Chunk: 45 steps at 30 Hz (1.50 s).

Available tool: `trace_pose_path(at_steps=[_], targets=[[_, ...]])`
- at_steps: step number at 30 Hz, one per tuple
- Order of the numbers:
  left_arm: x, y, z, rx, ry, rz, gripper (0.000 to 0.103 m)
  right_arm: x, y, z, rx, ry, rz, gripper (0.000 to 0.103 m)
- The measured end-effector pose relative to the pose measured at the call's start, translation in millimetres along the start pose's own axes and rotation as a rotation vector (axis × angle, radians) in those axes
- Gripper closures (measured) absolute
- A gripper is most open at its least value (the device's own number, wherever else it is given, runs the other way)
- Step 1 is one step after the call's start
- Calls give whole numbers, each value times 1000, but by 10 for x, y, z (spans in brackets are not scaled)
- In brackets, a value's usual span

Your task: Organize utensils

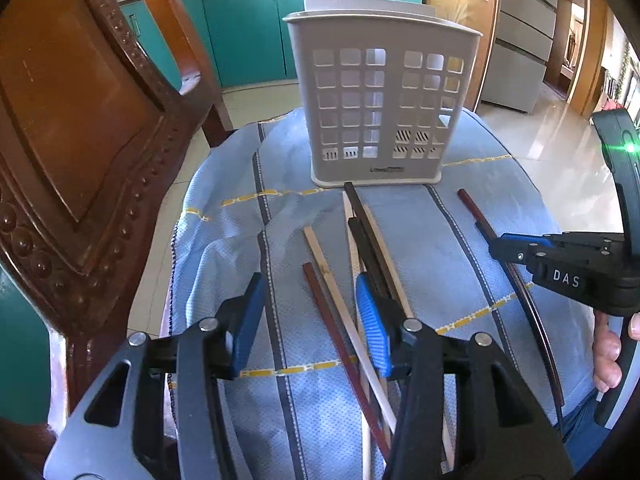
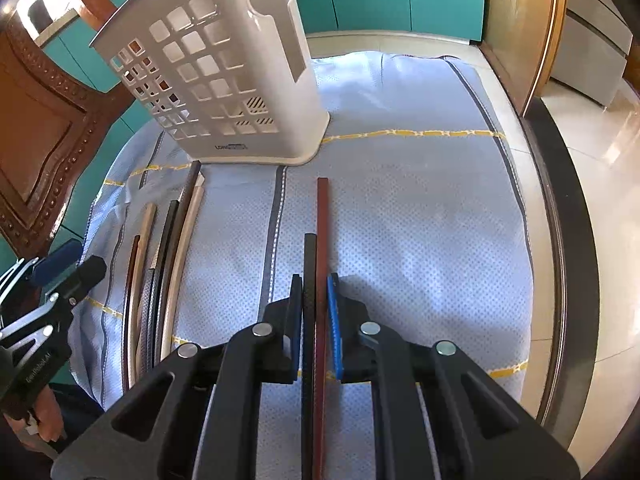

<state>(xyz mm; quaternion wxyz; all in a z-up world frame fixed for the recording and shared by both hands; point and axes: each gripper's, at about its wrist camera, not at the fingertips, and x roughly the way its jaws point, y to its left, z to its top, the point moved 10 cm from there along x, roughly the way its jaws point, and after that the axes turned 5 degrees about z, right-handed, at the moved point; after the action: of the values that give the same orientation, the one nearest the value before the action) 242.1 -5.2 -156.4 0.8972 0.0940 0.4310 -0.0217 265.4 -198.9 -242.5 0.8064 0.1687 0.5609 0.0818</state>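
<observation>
The utensils are chopsticks, long thin square-edged sticks in three colours: black, reddish brown and pale wood. They lie on a light blue cloth (image 1: 224,240) with dark grey stripes and yellow dashed lines, spread over a small table, in front of a white plastic holder (image 1: 380,96) that stands upright at the far end of the cloth. The holder has a grid of square holes in its front wall, a small dark label near its base and a flat foot; from the right wrist view its side wall shows a tall rounded slot. The right gripper (image 2: 316,300) is closed on two chopsticks, a black chopstick (image 2: 309,264) and a reddish brown chopstick (image 2: 322,216), pressed side by side between its blue pads with their far ends pointing toward the holder. The rest form a loose bundle (image 1: 360,248) near the middle of the cloth, one black tip reaching right up to the holder's foot. The left gripper (image 1: 308,312) hangs over this bundle with its jaws apart; a brown stick and a pale stick lie between its fingers without either pad pressing them, and the other blue pad sits against the black ones. A carved wooden chair (image 1: 80,140) stands beside the table
</observation>
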Motion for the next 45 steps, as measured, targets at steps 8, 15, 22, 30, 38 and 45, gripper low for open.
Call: trace_pose_path(at_steps=[8, 15, 22, 30, 38, 45], targets=[[2, -6, -15, -2, 5, -2, 52, -13, -10, 2, -13, -6, -16, 90], [-9, 2, -15, -1, 2, -1, 50, -3, 6, 7, -21, -12, -27, 89], [-3, 3, -14, 2, 2, 0, 49, -5, 3, 11, -25, -11, -29, 89], [11, -2, -23, 8, 6, 3, 49, -11, 45, 1, -79, -23, -72, 90], [39, -13, -27, 15, 10, 4, 49, -69, -19, 5, -51, -28, -58, 90], [61, -54, -25, 25, 11, 0, 49, -43, -31, -18, -40, -15, -51, 90]])
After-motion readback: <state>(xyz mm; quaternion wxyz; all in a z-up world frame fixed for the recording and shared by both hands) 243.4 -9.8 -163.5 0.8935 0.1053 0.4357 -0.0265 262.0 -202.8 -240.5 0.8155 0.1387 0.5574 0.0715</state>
